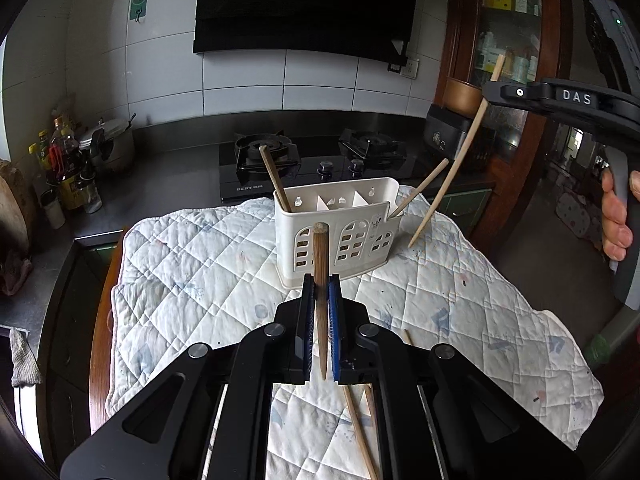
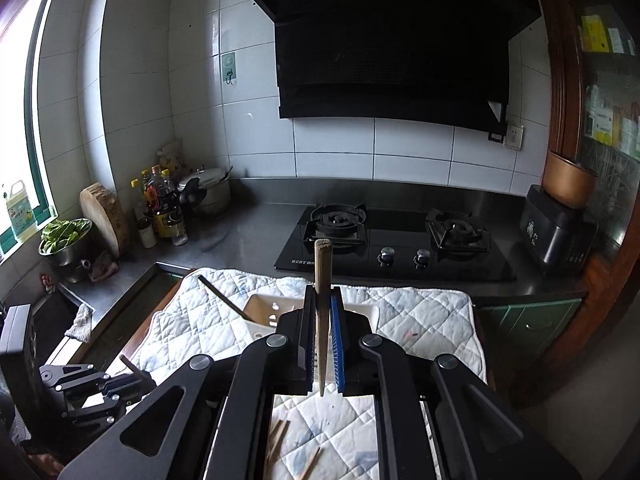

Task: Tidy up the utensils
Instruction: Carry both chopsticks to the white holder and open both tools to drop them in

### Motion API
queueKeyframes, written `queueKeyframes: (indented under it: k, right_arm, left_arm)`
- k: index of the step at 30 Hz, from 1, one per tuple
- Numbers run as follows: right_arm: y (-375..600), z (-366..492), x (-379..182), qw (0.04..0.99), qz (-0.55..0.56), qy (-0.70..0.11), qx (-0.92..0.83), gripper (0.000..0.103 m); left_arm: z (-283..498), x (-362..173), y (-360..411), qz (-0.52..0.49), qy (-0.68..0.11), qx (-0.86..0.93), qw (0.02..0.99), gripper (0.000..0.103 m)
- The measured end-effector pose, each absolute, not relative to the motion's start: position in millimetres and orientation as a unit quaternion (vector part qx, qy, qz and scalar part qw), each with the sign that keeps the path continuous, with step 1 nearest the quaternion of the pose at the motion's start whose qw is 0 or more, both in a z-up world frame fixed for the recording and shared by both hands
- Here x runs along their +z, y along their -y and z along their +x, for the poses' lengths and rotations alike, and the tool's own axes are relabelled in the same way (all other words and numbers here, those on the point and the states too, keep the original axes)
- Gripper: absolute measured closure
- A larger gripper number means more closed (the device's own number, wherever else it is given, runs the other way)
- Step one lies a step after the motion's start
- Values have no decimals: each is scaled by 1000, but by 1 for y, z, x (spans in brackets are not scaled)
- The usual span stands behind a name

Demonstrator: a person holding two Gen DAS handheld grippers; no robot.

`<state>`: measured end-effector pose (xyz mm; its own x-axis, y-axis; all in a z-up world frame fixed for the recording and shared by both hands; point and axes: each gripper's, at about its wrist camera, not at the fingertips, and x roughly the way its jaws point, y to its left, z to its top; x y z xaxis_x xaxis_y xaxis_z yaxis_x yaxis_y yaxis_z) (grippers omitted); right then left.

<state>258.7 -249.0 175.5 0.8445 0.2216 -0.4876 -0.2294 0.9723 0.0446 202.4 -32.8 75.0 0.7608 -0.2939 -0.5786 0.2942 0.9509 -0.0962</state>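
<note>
Both hand-held grippers are clamped tight, and we have a chopstick in each. Our left hand-held gripper [image 1: 321, 320] pinches a dark chopstick [image 1: 320, 256] between its pads, blunt end up, tip pointing back toward us. Our right hand-held gripper [image 2: 321, 336] does the same with a lighter chopstick [image 2: 322, 268], which from the left wrist view [image 1: 460, 160] hangs at a slant above and to the right of the caddy [image 1: 336, 232].

That white caddy stands on the quilt [image 1: 200, 264], which covers the worktop. We see one brown chopstick [image 1: 275, 178] leaning in its left compartment and a pale one [image 1: 420, 188] sticking out of the right end. The middle compartments show nothing standing in them.

More chopsticks [image 1: 360, 432] lie loose on the quilt beneath our left hand-held gripper, and a few [image 2: 280, 440] show under the right one too. A hand [image 1: 618, 216] grips the right handle at the edge of the left view.

Beyond the quilt sits the stove [image 2: 392, 240], with the hood [image 2: 392, 40] above it.
</note>
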Motion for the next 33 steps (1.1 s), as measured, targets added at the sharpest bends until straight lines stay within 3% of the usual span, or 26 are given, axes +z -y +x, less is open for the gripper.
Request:
queueKeyframes:
  k: [10,19,33]
  right_arm:
    - [255,320,178,973,5,-221,69,96]
    - [251,358,131,963,-19,-262,62,96]
    - [259,353,100,954,-37,-288,72,96]
  left_arm:
    - [215,139,49,19,-255,-173,951,98]
    - [241,196,74,43,-183,-162,969,98]
    - [310,198,80,7,-140,-114,984,98]
